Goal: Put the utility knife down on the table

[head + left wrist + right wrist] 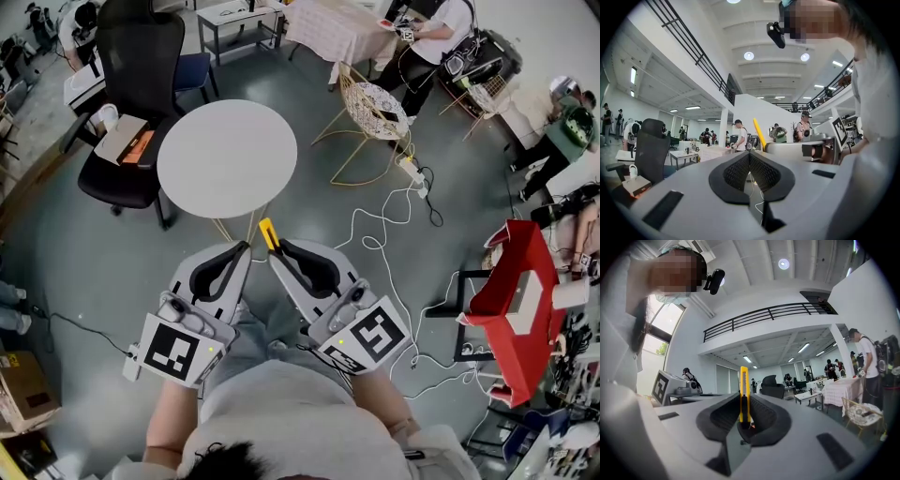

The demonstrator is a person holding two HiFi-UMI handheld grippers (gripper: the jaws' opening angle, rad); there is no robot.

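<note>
A yellow utility knife (269,233) sticks out past the tips of my right gripper (276,252), which is shut on it. In the right gripper view the yellow utility knife (744,394) stands upright between the black pads. My left gripper (245,249) is shut with nothing in it, just left of the right one. From the left gripper view the knife (759,133) shows as a slanted yellow strip beside the right gripper. Both grippers hover near the front edge of the round white table (227,157), not over it.
A black office chair (133,94) with a cardboard box (122,139) on its seat stands left of the table. A wire chair (373,112) and white cables (394,220) lie to the right. A red stand (516,300) is at the right edge. People stand in the background.
</note>
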